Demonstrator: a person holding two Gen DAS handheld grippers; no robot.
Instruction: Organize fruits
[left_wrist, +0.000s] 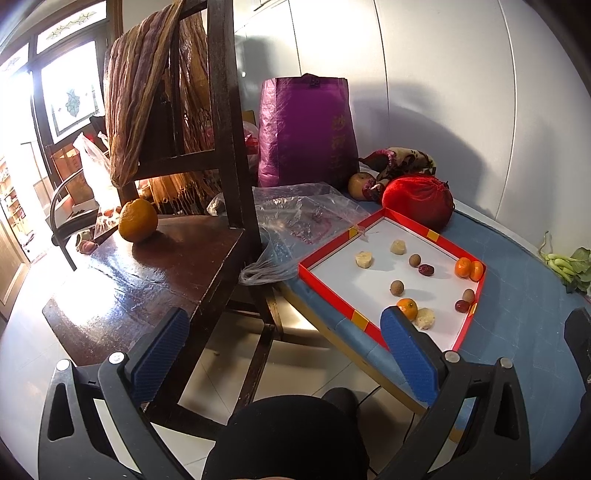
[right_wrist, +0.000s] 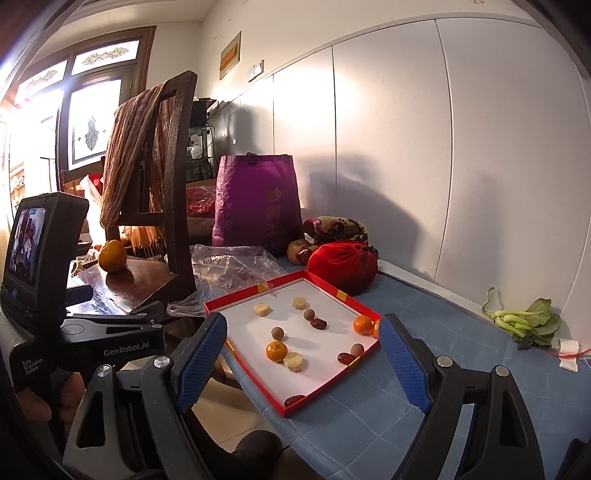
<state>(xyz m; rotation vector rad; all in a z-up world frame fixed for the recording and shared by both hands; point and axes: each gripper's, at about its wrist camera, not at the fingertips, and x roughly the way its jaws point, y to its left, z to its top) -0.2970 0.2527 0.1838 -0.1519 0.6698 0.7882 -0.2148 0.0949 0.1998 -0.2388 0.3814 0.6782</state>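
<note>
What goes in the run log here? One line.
stage: before pickup | left gripper: open, empty | right gripper: open, empty | fruits: scattered in red tray

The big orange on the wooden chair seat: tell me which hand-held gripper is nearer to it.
Left. The left hand-held gripper hangs open in front of the chair, the big orange ahead to its left. The right hand-held gripper, also open, faces the red tray, with the chair off beyond the left one.

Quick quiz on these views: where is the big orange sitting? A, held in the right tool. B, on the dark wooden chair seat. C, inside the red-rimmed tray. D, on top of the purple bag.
B: the big orange rests on the dark wooden chair seat, apart from the red-rimmed tray.
</note>
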